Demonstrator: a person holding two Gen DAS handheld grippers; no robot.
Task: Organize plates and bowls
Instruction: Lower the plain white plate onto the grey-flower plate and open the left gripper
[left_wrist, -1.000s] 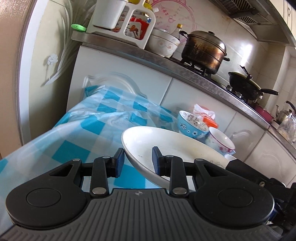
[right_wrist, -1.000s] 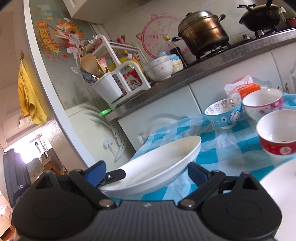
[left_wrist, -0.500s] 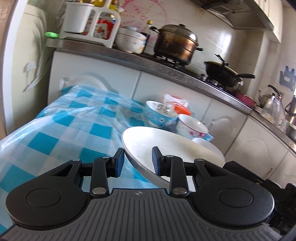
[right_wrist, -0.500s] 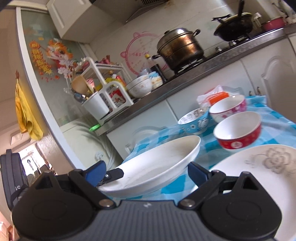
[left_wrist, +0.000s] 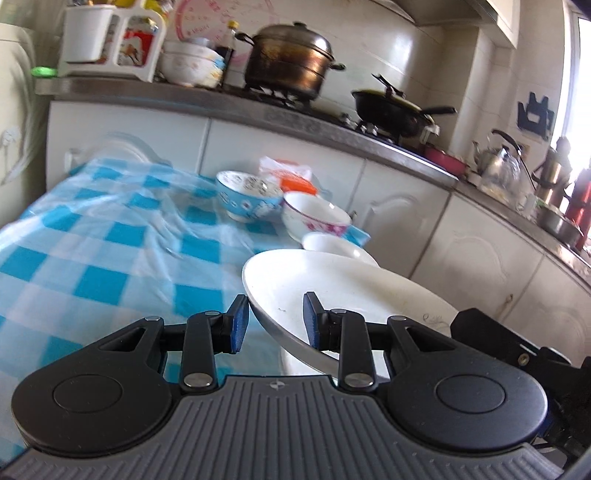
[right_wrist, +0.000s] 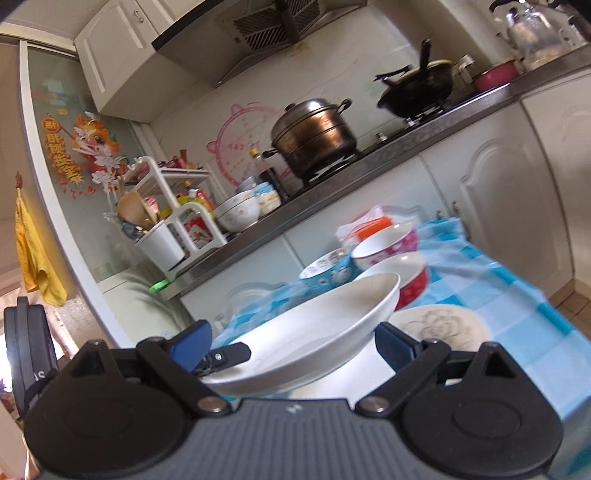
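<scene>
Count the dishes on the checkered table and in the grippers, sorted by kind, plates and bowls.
Plates: 2, the white plate held by the left gripper, and the flower-patterned plate on the table.
Bowls: 3, blue bowl, pink-flowered bowl, red bowl.
Total: 5

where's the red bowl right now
In the right wrist view the red bowl sits on the checked tablecloth, just behind the rim of the lifted white plate, in front of the pink-patterned bowl.
</scene>
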